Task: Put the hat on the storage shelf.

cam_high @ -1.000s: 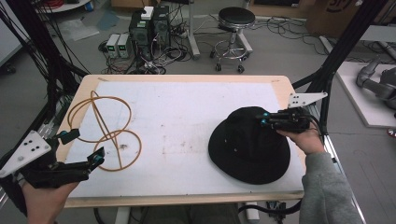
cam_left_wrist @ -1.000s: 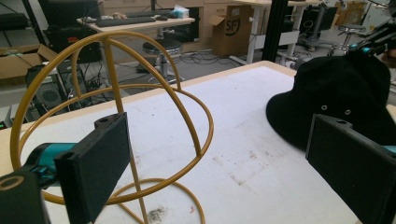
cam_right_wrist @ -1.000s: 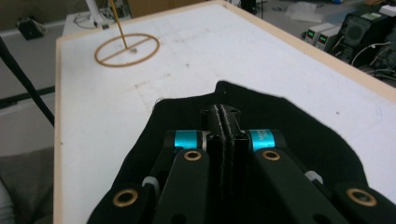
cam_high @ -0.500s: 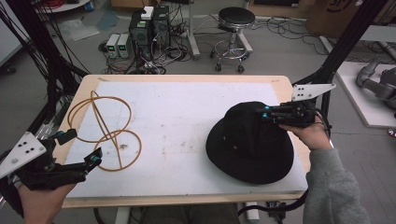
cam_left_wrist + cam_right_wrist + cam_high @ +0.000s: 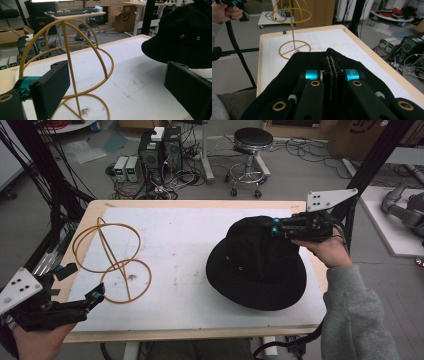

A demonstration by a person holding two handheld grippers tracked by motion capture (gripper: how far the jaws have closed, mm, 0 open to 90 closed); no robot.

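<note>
My left gripper (image 5: pixel 95 293) hangs low at my near left, jaws wide apart. My right gripper (image 5: pixel 274 226) reaches forward, jaws pressed together.

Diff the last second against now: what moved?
The right claw, shut on the black hat's crown, has lifted and tilted the hat, its rim on the right edging up and back. The left claw stayed open near the table's front left corner; the yellow wire hat stand did not move.
</note>
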